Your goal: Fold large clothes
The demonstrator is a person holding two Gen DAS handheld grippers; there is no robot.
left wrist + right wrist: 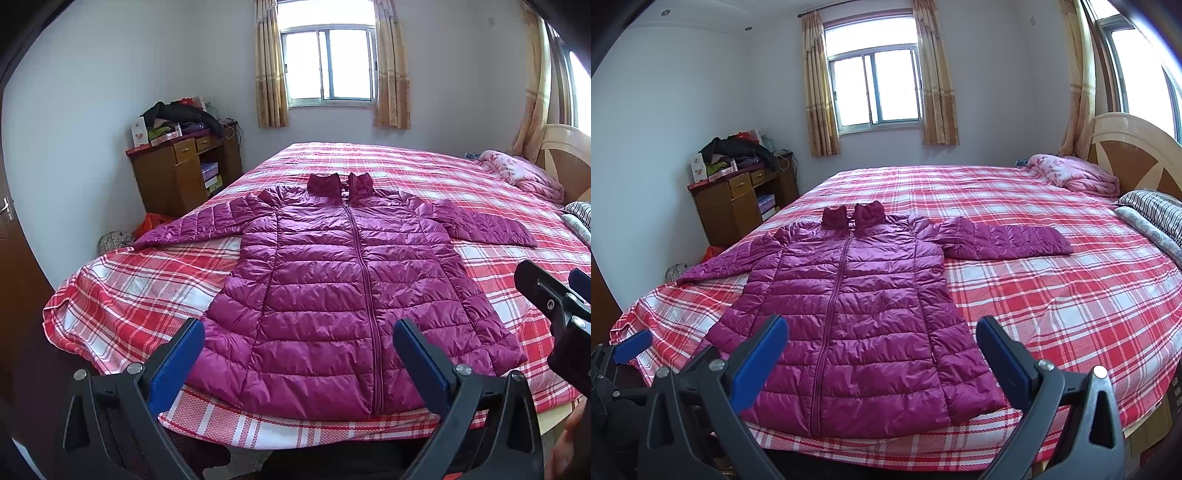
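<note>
Jacket (332, 295) lies flat on the bed (147, 288), beyond both grippers' spread, empty fingers (177, 362).

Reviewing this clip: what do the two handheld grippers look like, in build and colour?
Both match. The left gripper and right gripper each have two black plastic arms with triangular cut-outs, silver round pivot bolts, and flat blue rectangular pads on the fingers. No cables, markings or sleeves are visible.
</note>
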